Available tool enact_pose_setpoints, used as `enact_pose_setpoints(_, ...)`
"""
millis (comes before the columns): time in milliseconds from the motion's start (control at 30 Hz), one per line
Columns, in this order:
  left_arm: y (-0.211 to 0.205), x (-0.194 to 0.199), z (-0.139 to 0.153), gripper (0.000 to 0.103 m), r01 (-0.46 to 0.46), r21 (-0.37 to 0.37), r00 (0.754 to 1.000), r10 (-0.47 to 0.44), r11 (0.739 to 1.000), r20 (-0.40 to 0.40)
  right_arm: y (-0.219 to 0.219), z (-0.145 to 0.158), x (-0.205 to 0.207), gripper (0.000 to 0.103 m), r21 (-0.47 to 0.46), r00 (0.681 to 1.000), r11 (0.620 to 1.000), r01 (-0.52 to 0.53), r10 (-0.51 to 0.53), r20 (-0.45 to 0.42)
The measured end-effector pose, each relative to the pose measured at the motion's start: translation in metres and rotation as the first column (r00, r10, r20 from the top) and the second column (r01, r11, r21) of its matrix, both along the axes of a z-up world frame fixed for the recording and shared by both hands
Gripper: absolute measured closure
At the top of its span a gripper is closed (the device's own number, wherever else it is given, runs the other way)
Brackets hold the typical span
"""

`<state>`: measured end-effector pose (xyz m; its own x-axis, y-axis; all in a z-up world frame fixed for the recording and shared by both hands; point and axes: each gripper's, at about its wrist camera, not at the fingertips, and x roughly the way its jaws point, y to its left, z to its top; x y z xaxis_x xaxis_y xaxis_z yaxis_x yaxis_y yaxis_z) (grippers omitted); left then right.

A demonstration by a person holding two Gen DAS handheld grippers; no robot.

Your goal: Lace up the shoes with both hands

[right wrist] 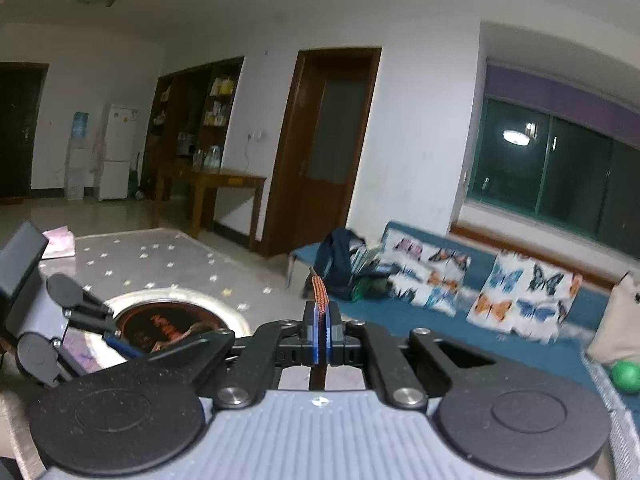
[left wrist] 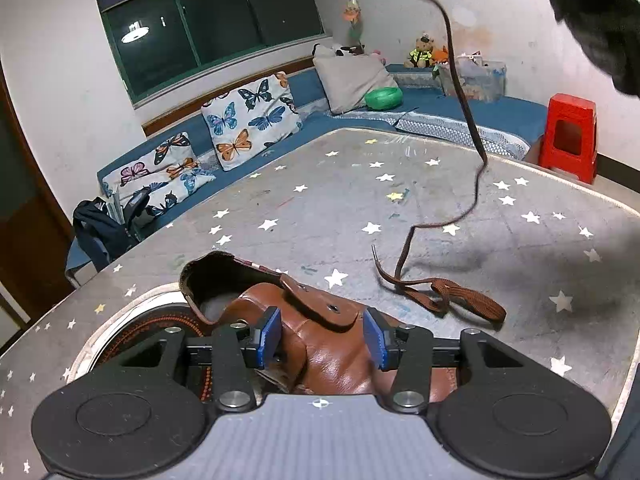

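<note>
White walls; dark window (left wrist: 208,28) reflecting a ceiling lamp; blue bench (left wrist: 480,110) with butterfly cushions (left wrist: 250,120) (red stool (left wrist: 570,136) beside); wooden door (right wrist: 324,148).

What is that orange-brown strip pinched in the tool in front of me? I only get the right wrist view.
Observer: A shoelace. From the right tool it hangs down to a star-patterned table.
Operator: Where is the shoe?
Observer: A brown leather shoe sits on that table, and the left tool is clamped across its upper.
Operator: Is the lace threaded yet?
Observer: Its lower part lies in loose loops on the table beside the shoe, and the eyelets that show are empty.
</note>
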<state>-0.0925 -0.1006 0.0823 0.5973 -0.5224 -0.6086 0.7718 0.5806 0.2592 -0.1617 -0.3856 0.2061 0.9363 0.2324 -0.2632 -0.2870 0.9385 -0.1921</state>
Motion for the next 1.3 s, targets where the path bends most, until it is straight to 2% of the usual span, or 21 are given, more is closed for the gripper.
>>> enact_pose_setpoints(167,-0.003,-0.002,-0.001,0.054,0.020,0.034,1.000,-0.020,0.999,0.004,0.000,0.010,0.001,0.100,0.007,1.000,1.000,-0.018,0.018,0.016)
enact_pose_setpoints(333,-0.008,-0.001,-0.002,0.054,0.017,0.074,1.000,-0.017,0.997,-0.001,0.012,-0.007,0.010,0.100,-0.012,0.997,0.998,-0.061,0.061,-0.040)
enact_pose_setpoints(633,-0.015,0.003,-0.004,0.054,0.029,0.121,1.000,-0.029,0.992,-0.006,0.021,-0.039,0.017,0.100,0.018,0.986,0.995,-0.098,0.100,-0.137)
enact_pose_setpoints(933,-0.008,0.010,0.003,0.056,0.082,0.156,0.996,-0.084,0.984,0.006,0.033,-0.060,0.013,0.100,0.023,0.966,0.989,-0.146,0.147,-0.214)
enact_pose_setpoints(1133,-0.013,0.011,0.000,0.056,0.157,0.215,0.986,-0.165,0.964,0.020,0.040,-0.076,0.012,0.100,0.044,0.944,0.981,-0.186,0.191,-0.270)
enact_pose_setpoints(1300,-0.018,0.015,-0.001,0.061,0.215,0.266,0.974,-0.226,0.940,0.010,0.047,-0.090,0.007,0.100,0.067,0.923,0.973,-0.221,0.231,-0.308)
